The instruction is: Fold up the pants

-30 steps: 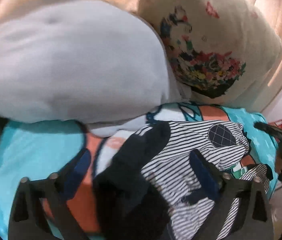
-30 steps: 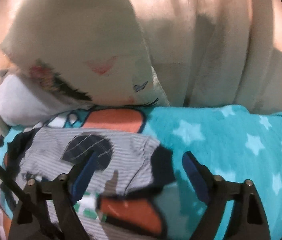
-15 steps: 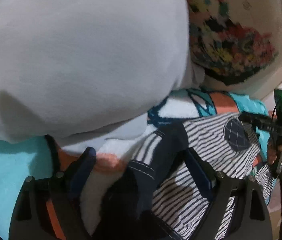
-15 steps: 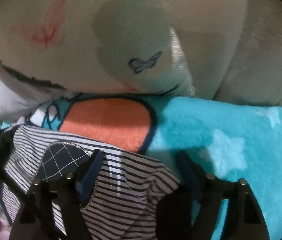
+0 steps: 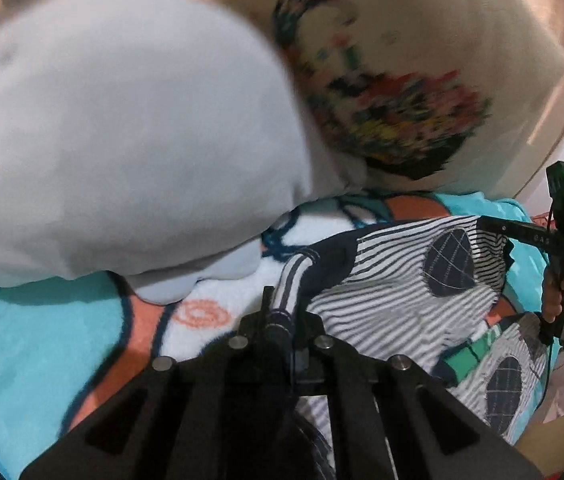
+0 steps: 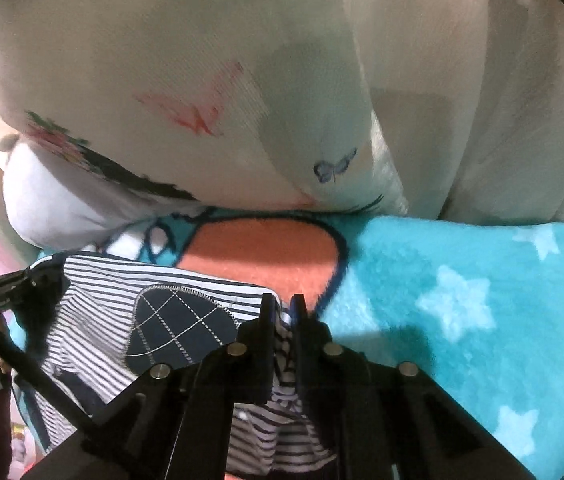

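Note:
Small striped navy-and-white pants [image 5: 398, 292] with dark quilted knee patches lie on a turquoise star blanket [image 6: 462, 312]. My left gripper [image 5: 284, 312] is shut on one corner of the pants, at the dark edge. My right gripper [image 6: 281, 312] is shut on the opposite striped corner of the pants [image 6: 122, 292], next to a knee patch [image 6: 178, 324]. The right gripper [image 5: 562, 248] also shows at the right edge of the left wrist view, held in a hand. The left gripper's body shows at the left edge of the right wrist view.
A large grey pillow [image 5: 114, 136] lies close behind the left gripper. A cream pillow with a flower print [image 5: 422, 80] and butterflies [image 6: 202, 92] lies behind the pants. A cream wall or headboard [image 6: 502, 100] rises behind the blanket.
Both grippers were open around the pants' corners and have closed on the fabric. The pants' top edge now stretches between them.

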`<state>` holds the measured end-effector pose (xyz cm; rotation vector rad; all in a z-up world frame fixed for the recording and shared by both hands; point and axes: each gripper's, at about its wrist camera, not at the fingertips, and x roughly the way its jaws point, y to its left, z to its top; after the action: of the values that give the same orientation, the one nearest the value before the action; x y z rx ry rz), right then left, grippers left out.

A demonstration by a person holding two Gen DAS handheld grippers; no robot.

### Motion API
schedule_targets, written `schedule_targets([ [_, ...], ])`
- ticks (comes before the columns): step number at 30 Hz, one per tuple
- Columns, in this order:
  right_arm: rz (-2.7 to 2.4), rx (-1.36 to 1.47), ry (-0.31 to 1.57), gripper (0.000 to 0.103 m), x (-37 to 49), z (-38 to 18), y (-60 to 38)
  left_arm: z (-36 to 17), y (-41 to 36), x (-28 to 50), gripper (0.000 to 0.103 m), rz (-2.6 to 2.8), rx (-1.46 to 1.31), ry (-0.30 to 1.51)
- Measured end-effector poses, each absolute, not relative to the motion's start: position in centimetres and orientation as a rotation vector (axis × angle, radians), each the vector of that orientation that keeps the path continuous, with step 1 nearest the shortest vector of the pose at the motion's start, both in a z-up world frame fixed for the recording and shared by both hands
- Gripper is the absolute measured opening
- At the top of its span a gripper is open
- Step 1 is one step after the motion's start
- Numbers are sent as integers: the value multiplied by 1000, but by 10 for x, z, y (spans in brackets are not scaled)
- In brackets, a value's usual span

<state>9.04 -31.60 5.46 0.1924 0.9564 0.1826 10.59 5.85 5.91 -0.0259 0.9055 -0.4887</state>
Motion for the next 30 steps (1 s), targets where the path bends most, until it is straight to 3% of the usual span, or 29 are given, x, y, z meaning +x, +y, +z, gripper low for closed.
schedule_targets([
  [12,187,179,822,8,-10,103,-309,102,69,-8,4,-509,1,713],
  [25,205,221,806,8,-143,69,-285,36,89,-87,11,-483,-33,800],
  [30,182,238,832,11,-170,45,-283,23,94,-102,32,-479,-20,837],
])
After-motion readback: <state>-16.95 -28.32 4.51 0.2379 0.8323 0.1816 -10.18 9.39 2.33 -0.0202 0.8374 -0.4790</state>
